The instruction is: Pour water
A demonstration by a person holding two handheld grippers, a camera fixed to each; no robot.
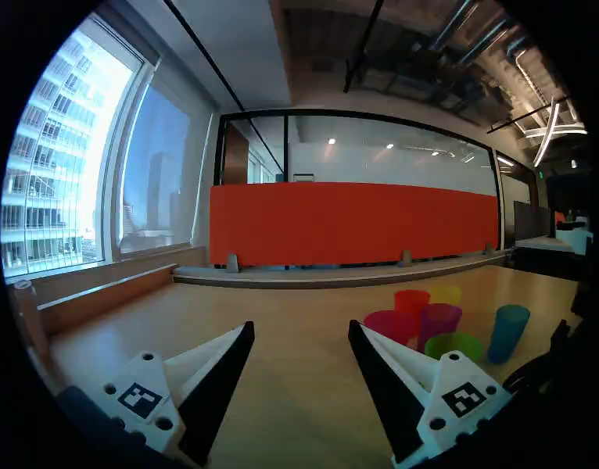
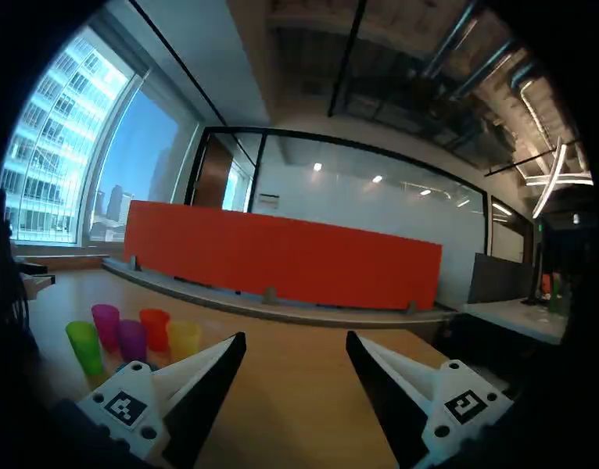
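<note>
Tabletop (image 1: 299, 367) comes across as pale wood, smooth, with a soft satin sheen under the window light. The cups (image 1: 439, 320) look like thin translucent plastic, glossy, their colours glowing through. Left gripper (image 1: 300, 324): white matt plastic shell, and the inner faces of its fingers (image 1: 221, 375) are black and dull. Right gripper (image 2: 295, 336): same white plastic, same matt black faces. Behind, the orange screen (image 1: 346, 223) reads flat and matt, material hard to tell. Glass wall (image 1: 378, 152) above it, shiny with reflections. Overhead pipes (image 1: 471, 47), dull metal.
</note>
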